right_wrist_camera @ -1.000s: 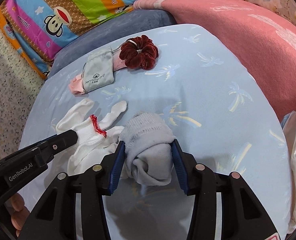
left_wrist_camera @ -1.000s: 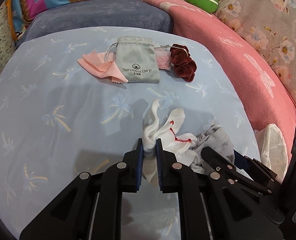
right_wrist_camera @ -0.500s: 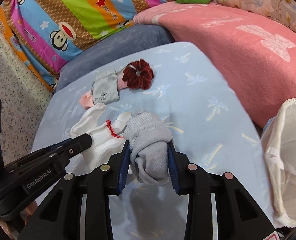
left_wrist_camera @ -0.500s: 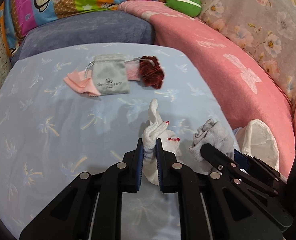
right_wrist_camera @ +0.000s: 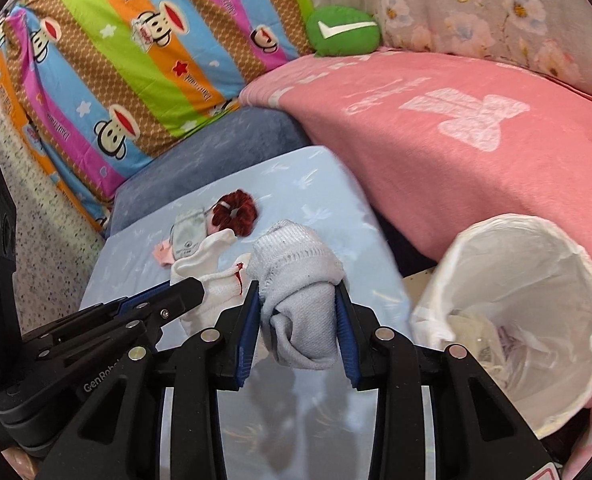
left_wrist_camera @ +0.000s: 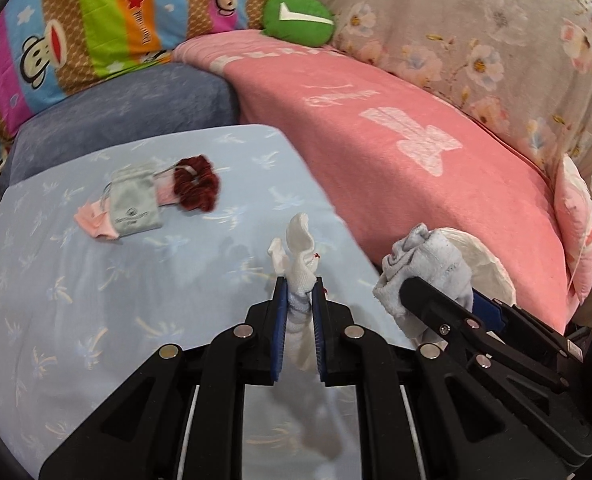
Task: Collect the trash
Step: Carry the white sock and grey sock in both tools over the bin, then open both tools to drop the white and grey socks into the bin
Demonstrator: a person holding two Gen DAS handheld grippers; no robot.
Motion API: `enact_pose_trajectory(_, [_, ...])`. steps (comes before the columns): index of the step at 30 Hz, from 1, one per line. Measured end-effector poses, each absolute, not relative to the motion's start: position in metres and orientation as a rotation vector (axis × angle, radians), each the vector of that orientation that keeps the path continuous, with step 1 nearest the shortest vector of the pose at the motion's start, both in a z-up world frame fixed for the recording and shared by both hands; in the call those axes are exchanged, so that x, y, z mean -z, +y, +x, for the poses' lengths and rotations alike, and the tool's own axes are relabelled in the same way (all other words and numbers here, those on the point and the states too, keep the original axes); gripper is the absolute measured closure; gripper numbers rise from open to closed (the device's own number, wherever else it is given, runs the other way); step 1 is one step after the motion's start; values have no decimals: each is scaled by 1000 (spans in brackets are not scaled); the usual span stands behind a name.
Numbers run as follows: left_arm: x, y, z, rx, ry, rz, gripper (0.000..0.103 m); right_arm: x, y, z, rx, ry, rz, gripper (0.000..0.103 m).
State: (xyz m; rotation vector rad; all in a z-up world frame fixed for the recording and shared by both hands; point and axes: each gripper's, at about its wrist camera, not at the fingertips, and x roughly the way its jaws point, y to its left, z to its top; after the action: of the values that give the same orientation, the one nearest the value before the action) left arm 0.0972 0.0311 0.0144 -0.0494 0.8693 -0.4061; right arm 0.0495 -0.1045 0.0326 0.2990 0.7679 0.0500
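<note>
The left gripper (left_wrist_camera: 299, 294) is almost fully closed, its blue pads pinching a white glove (left_wrist_camera: 298, 264) near the middle so the fingers stick up above the jaws and the cuff hangs below, at the lower centre of the left wrist view. That narrow pinch suits thin, limp cloth: a wider opening would probably let it slip out.

The right gripper (right_wrist_camera: 298, 304) is closed part-way around a rolled grey sock (right_wrist_camera: 296, 276), lower centre of the right wrist view. The bundle is thick, so the jaws stand well apart yet press both its sides, and the loose end droops beneath them.

Both pieces are clear of the pale blue sheet (left_wrist_camera: 96, 280), carried side by side, which lets one trip serve for two items.

The bin (right_wrist_camera: 524, 304), lined with a white bag, sits at the lower right of the right wrist view, between the blue sheet and the pink blanket (right_wrist_camera: 436, 128). It is tilted toward the camera, with some scraps already inside. Judging by this, the sock is nearest the opening and would drop first; the glove needs to travel further right.

A dark red scrunchie (left_wrist_camera: 195, 189), a grey pouch (left_wrist_camera: 134, 210) and a pink cloth (left_wrist_camera: 94, 220) lie together at the middle left of the left wrist view, untouched.
</note>
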Motion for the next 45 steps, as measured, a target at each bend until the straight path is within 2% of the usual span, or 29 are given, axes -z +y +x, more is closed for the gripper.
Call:
enact_pose_trajectory(19, [-38, -95, 61, 613, 817, 100, 91, -43, -237, -20, 158, 676, 409, 69])
enact_pose_trajectory(33, [-39, -144, 57, 663, 843, 137, 89, -41, -282, -39, 240, 656, 448, 68])
enact_pose_trajectory(34, [-39, -144, 58, 653, 848, 135, 84, -41, -283, -40, 241, 656, 449, 67])
enact_pose_trajectory(35, [-38, -144, 59, 641, 849, 132, 74, -40, -284, -40, 243, 654, 449, 66])
enact_pose_trajectory(36, [-39, -143, 60, 630, 848, 128, 68, -40, -285, -41, 245, 653, 449, 66])
enact_pose_trajectory(37, [-39, -141, 61, 616, 842, 119, 56, -40, -285, -41, 246, 653, 450, 66])
enact_pose_trajectory(41, [-42, -138, 62, 589, 828, 108, 43, -41, -283, -43, 256, 647, 450, 65])
enact_pose_trajectory(45, [-42, -134, 65, 565, 826, 99, 41, -42, -283, -42, 258, 644, 450, 61])
